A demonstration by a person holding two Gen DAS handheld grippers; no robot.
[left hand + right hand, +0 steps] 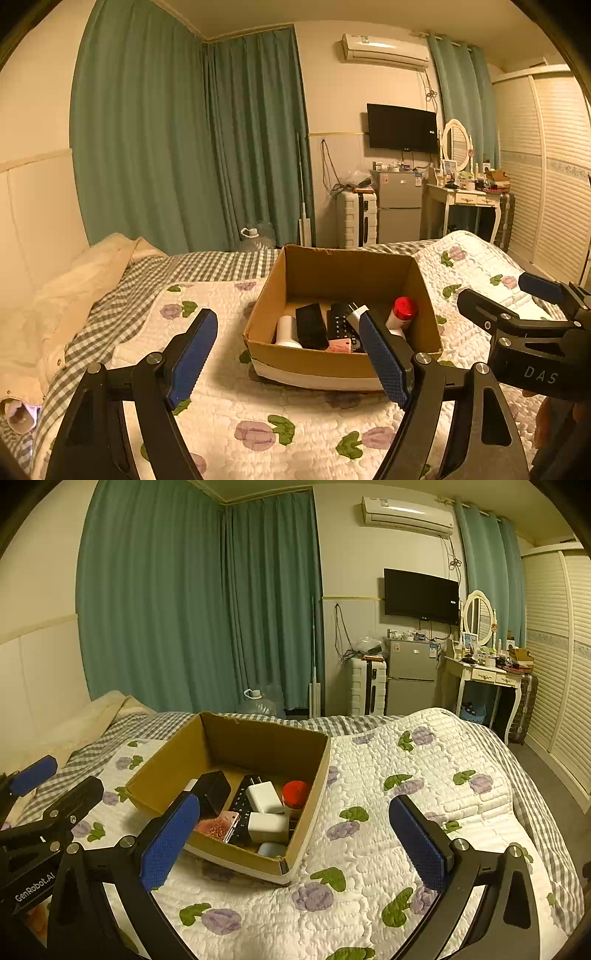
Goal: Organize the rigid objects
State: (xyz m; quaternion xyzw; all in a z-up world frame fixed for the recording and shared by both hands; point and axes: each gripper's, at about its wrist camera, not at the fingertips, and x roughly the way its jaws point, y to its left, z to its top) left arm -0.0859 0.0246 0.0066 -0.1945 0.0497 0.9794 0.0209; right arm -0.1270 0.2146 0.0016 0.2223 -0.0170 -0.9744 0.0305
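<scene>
Hovering side by side over the bed's near edge, left gripper and right gripper gape wide, both empty, squared up on the box mid-bed, where remote, chargers and red-capped bottle lie jumbled for picking.

Brown box, floral white quilt

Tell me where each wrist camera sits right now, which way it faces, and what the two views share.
Left wrist: on the left hand-held gripper, open and empty, facing across the bed at the cardboard box ahead-right; the right hand-held gripper enters at right.
Right wrist: on the right hand-held gripper, open and empty, the box ahead-left; the left hand-held gripper enters at left.
Shared: box, floral quilt, green curtains, TV.
</scene>
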